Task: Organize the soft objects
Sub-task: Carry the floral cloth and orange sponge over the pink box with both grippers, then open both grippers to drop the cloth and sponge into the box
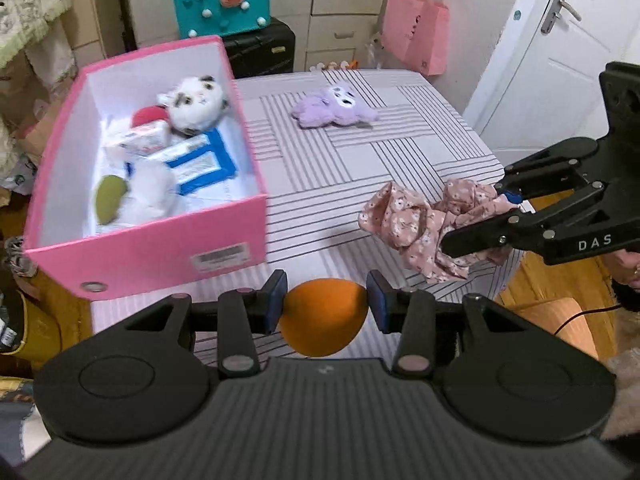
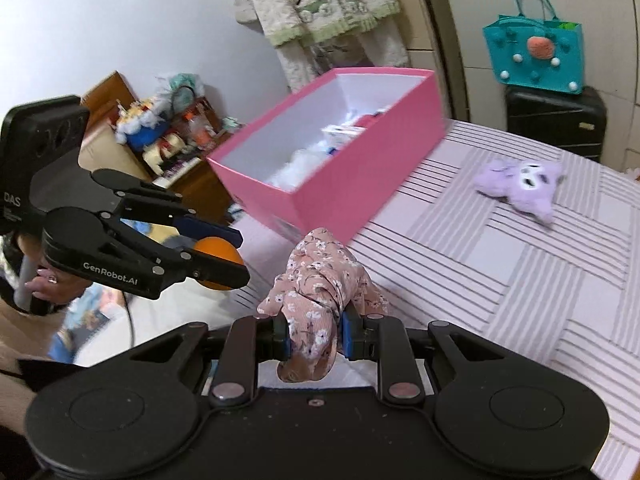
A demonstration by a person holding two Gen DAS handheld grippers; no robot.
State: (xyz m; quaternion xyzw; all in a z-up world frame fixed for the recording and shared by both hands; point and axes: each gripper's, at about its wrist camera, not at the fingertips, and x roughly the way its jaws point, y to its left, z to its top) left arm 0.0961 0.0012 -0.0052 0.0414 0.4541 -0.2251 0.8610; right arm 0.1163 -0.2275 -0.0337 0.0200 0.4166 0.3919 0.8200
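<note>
Soft things were split between your two grippers and the pink box (image 1: 152, 248). Your left gripper (image 1: 326, 306) had its pads pressed against the sides of the orange ball (image 1: 324, 320), held above the near edge of the striped bedcover (image 1: 420, 148), just beside the box's front wall. Your right gripper (image 2: 314, 336) was closed on the bunched floral cloth (image 2: 320, 280), most of which stood loose above the fingers.

The ball was round and squashy, so I judged it could have squirted out of a side pinch and rolled off the cover. The cloth's loose folds could have caught on the box rim. The purple plush (image 1: 336, 106) lay well apart on the cover, not yet collected. The box sat near the bed's edge, so a bump from either gripper could have shoved it.
</note>
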